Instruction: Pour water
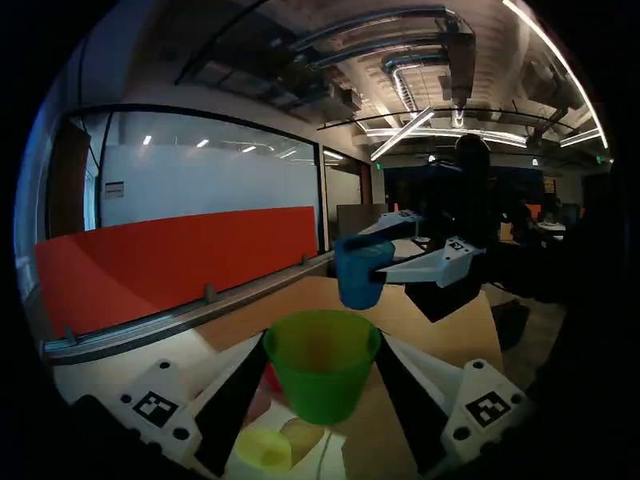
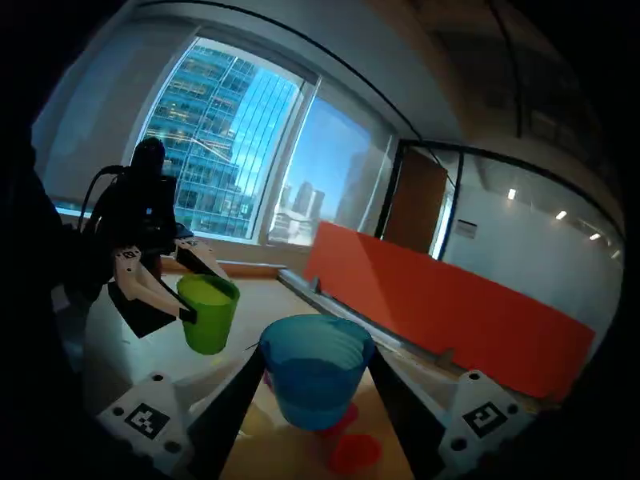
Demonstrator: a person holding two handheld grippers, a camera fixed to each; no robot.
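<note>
My left gripper (image 1: 322, 376) is shut on a green plastic cup (image 1: 322, 364), held upright above the table. In the right gripper view that same green cup (image 2: 208, 314) hangs farther off to the left in the left gripper (image 2: 186, 290). My right gripper (image 2: 317, 384) is shut on a blue cup (image 2: 315, 379), also upright, with its inside looking blue. Across from me in the left gripper view, the blue cup (image 1: 360, 272) sits in the right gripper (image 1: 384, 258), a little higher than the green one and apart from it.
A wooden table (image 1: 448, 328) lies below both cups. A yellow cup (image 1: 264, 450) and a red object (image 1: 274, 378) rest under the green cup. Red pieces (image 2: 352, 452) lie beneath the blue cup. An orange wall panel (image 1: 176, 256) and windows (image 2: 232, 160) border the table.
</note>
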